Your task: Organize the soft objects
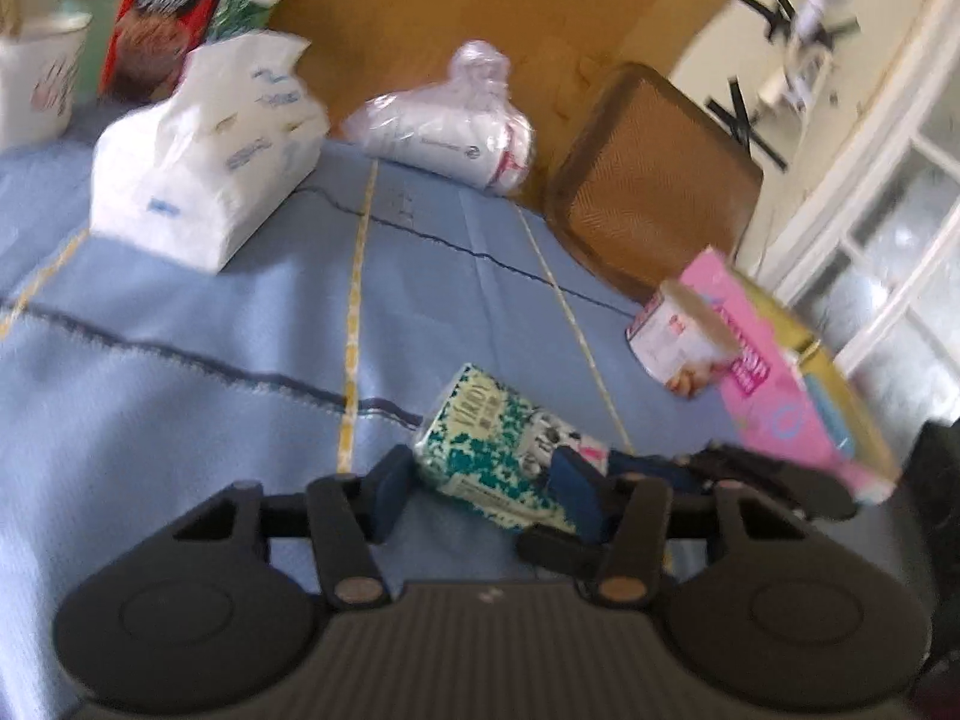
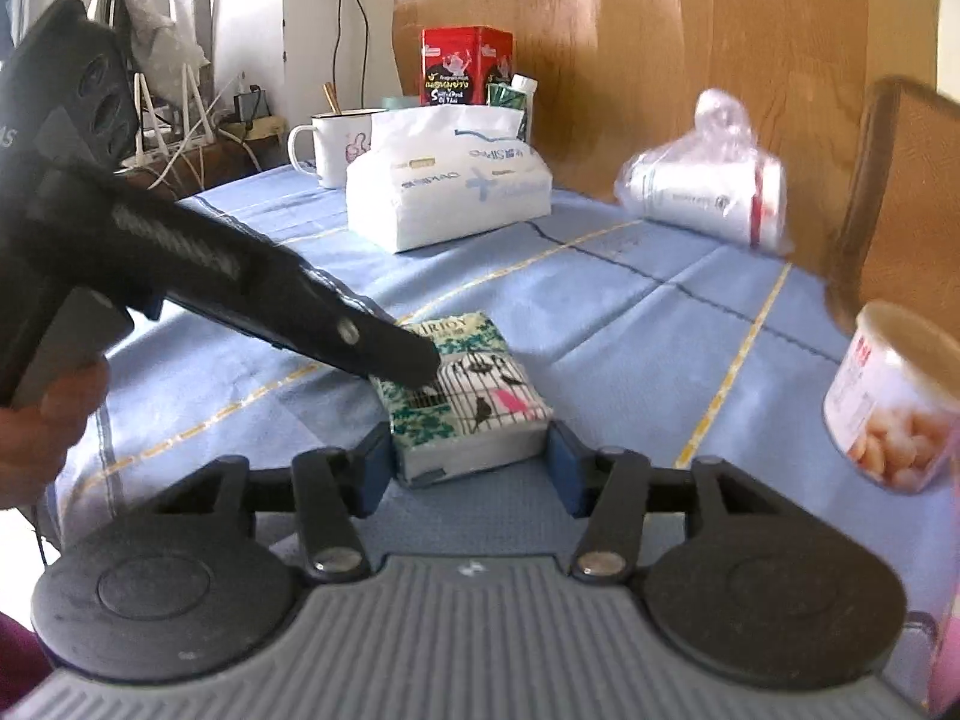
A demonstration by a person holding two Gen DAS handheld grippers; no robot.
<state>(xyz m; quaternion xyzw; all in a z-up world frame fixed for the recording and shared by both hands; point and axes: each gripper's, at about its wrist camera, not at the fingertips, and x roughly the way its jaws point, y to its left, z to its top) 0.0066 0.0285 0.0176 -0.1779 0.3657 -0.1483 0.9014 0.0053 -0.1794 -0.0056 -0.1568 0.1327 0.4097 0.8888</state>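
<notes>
You can read "VIRJOY" on the green-patterned small tissue pack [image 1: 480,450] lying on the blue tablecloth [image 1: 180,390]. The print on the white tissue bag [image 2: 447,180], the red tin [image 2: 465,63] and the can [image 2: 894,402] is too blurred for you to make out.

1. The left gripper [image 1: 480,486] points down at a slant. Its two pads press on the tissue pack [image 1: 480,462] (it looks blurry here).
2. A hand [image 2: 48,414] holds its handle.
3. The right gripper [image 2: 471,468] points almost flat, and its pads squeeze the same pack's sides.
</notes>
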